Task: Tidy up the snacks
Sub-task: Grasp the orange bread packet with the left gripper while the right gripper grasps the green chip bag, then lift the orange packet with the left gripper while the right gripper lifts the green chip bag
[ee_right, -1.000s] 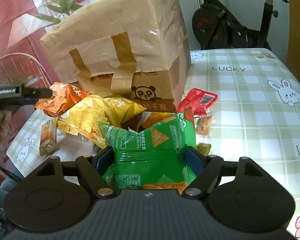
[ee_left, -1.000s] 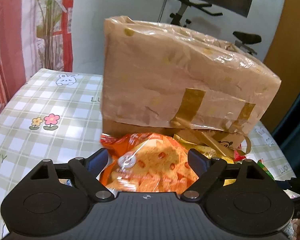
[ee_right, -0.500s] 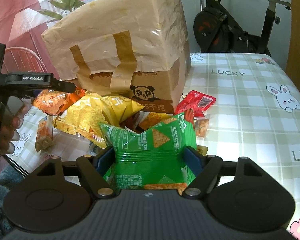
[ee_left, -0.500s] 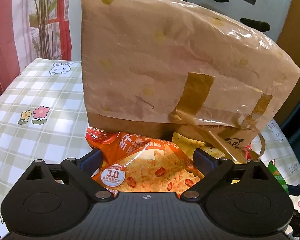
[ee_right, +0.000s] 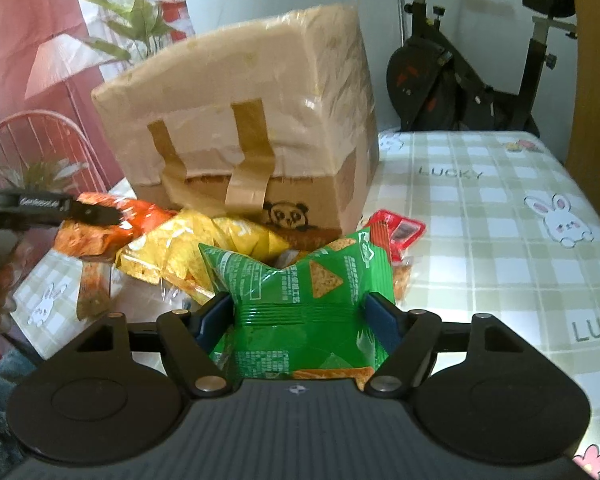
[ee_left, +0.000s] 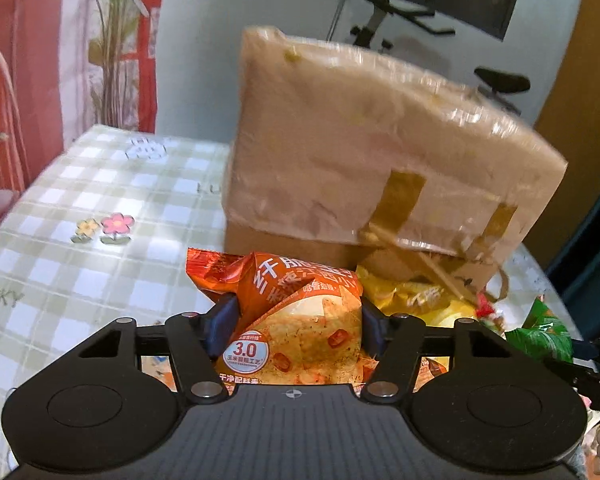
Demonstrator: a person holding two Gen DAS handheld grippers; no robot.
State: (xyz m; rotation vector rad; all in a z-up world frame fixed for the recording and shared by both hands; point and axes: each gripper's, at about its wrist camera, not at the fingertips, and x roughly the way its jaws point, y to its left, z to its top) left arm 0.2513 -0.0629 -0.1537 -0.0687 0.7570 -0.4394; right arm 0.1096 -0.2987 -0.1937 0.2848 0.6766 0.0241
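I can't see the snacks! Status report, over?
Left tongs closing on orange chip bag. Right tongs closing on green chip bag. Taped cardboard box ahead.

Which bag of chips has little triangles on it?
The green bag, squeezed between the closing jaws of the right gripper. It shows triangle chips; the orange bag and the yellow bag beside it don't.
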